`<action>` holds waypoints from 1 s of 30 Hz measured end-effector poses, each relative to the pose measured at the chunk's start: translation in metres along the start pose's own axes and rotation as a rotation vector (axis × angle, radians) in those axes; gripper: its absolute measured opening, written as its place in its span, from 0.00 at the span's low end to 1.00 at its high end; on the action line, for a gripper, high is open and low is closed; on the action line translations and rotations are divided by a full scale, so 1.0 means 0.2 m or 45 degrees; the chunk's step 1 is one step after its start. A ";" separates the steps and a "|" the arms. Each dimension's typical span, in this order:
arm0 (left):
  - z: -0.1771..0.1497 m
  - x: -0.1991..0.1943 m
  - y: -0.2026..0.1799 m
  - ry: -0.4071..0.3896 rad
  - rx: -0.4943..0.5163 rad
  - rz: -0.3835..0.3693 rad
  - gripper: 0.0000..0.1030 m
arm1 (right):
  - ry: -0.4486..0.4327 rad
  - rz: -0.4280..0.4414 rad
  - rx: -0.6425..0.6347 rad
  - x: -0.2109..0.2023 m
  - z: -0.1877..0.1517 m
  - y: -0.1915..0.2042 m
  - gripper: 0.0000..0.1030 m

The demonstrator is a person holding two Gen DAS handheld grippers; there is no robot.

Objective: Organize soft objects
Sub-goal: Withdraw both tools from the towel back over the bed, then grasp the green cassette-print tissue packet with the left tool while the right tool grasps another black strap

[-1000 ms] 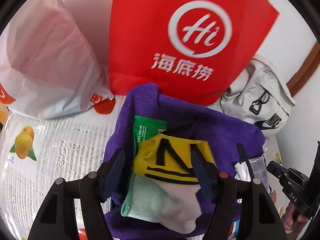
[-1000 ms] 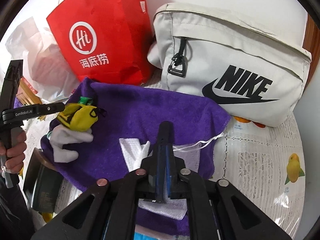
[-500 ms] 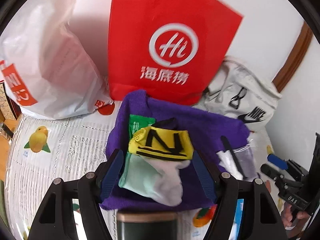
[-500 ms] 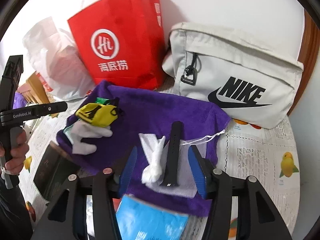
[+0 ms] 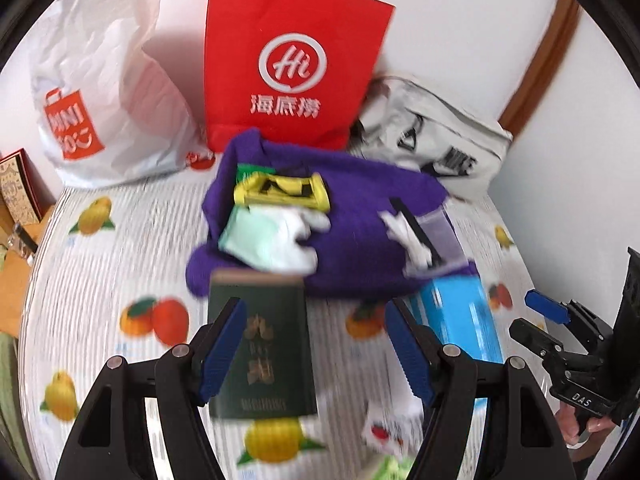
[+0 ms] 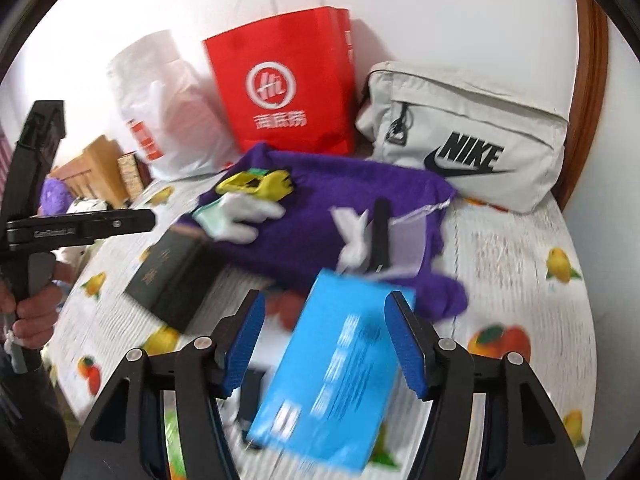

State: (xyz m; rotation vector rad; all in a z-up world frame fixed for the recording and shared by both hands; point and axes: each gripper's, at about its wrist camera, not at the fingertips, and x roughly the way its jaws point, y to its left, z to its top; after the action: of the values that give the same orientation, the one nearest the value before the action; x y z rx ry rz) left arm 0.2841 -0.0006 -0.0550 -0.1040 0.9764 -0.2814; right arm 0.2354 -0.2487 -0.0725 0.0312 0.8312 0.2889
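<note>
Purple towel [image 5: 360,236] lies ahead of both released claws, left claw [image 5: 316,356] and right claw [image 6: 324,344], its long axis crosswise; the right claw's jaws have just been opening, gripping nothing. It rests on a fruit-print counter [image 5: 120,248] below a white wall [image 5: 460,20].

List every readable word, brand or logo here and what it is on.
"Hi" with Chinese characters: red paper bag.
"MINI" in an orange logo, partly creased: white plastic bag.
"NIKE": grey pouch.
"DAS": right claw.
Gold characters on the dark green box and print on the blue box: blurred.
</note>
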 end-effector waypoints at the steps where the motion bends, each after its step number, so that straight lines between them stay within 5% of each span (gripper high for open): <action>1: -0.04 -0.01 -0.01 0.010 0.005 -0.001 0.68 | -0.003 -0.001 -0.010 -0.04 -0.05 0.03 0.60; 10: -0.40 -0.06 -0.09 0.091 0.055 -0.062 0.69 | 0.002 -0.017 -0.011 -0.19 -0.36 0.12 0.65; 18: -0.63 -0.02 -0.14 0.111 0.070 -0.086 0.82 | -0.025 -0.054 0.099 -0.30 -0.52 0.05 0.70; 30: -0.79 0.10 -0.31 0.129 0.362 -0.145 0.83 | -0.013 -0.084 0.146 -0.33 -0.67 0.01 0.70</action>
State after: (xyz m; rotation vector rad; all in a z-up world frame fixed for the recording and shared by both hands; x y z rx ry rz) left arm 0.1516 -0.0591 -0.1470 0.1159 1.0228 -0.5315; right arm 0.0940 -0.2763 -0.1151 0.1121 0.8360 0.1791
